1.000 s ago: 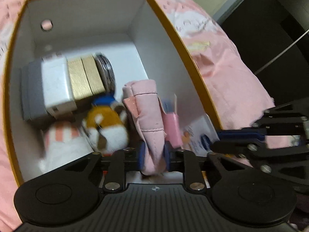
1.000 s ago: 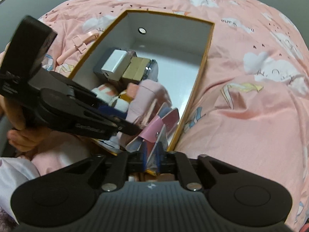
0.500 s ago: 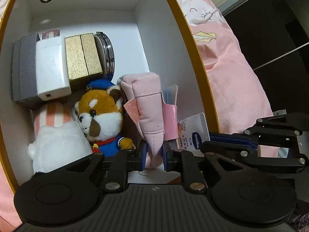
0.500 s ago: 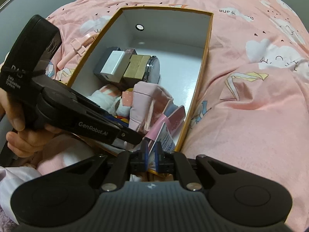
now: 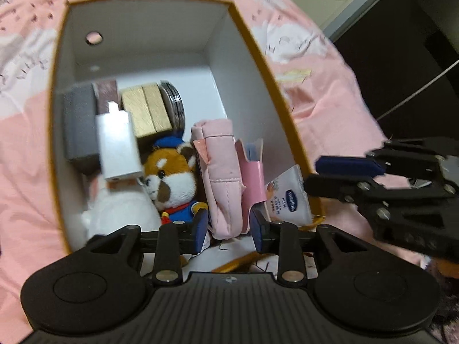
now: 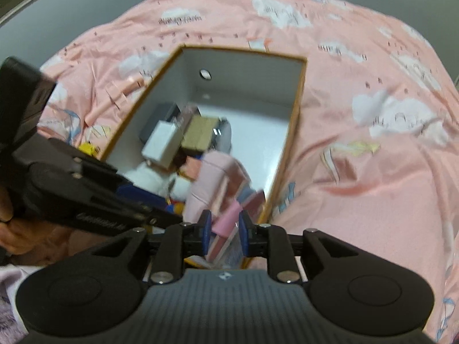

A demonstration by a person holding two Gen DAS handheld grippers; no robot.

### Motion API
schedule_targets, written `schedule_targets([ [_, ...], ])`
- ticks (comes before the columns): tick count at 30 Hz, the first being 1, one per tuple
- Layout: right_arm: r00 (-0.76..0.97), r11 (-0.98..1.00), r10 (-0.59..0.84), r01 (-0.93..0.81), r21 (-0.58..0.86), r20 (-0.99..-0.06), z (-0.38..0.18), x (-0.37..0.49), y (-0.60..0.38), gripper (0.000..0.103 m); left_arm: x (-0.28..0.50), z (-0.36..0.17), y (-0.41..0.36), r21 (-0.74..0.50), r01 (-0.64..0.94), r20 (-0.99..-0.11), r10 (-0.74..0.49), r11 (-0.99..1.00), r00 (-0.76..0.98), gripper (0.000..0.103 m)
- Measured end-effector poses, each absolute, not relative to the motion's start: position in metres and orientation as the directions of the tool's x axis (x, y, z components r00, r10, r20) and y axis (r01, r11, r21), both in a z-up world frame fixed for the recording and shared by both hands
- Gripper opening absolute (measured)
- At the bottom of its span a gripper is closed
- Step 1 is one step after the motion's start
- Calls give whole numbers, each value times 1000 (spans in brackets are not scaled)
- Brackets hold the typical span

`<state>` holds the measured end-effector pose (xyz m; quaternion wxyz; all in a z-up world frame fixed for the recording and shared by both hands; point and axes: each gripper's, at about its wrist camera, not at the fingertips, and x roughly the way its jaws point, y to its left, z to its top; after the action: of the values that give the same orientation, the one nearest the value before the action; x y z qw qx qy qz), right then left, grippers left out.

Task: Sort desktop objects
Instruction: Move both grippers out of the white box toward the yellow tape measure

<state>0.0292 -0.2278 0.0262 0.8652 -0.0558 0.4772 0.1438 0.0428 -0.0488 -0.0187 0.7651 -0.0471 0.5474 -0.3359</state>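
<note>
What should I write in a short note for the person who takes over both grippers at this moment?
Left gripper: its fingers have just been opening; the pink pouch stands between them, no longer pinched.
Right gripper: its fingers have just been opening too; pink card packets sit between them, apparently released.
Box on the pink bedspread: it holds the pouch, the red panda plush, a white plush, a white charger, a gold block, a grey case and a Vaseline sachet.
Done: pouch and packets are in the box.
Left: draw both grippers out; check the bedspread for more things.
</note>
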Motion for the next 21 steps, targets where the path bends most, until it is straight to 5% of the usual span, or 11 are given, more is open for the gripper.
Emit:
schedule_targets([
  [7,540,931,279,-356,84,-794,33,44,-201,28,24,9,-2,-418,379,-785,-538,826,307,36],
  [21,452,796,467,-589,138,-760,30,85,-107,28,63,-12,109,-211,5,-877,-191,977,441,36],
])
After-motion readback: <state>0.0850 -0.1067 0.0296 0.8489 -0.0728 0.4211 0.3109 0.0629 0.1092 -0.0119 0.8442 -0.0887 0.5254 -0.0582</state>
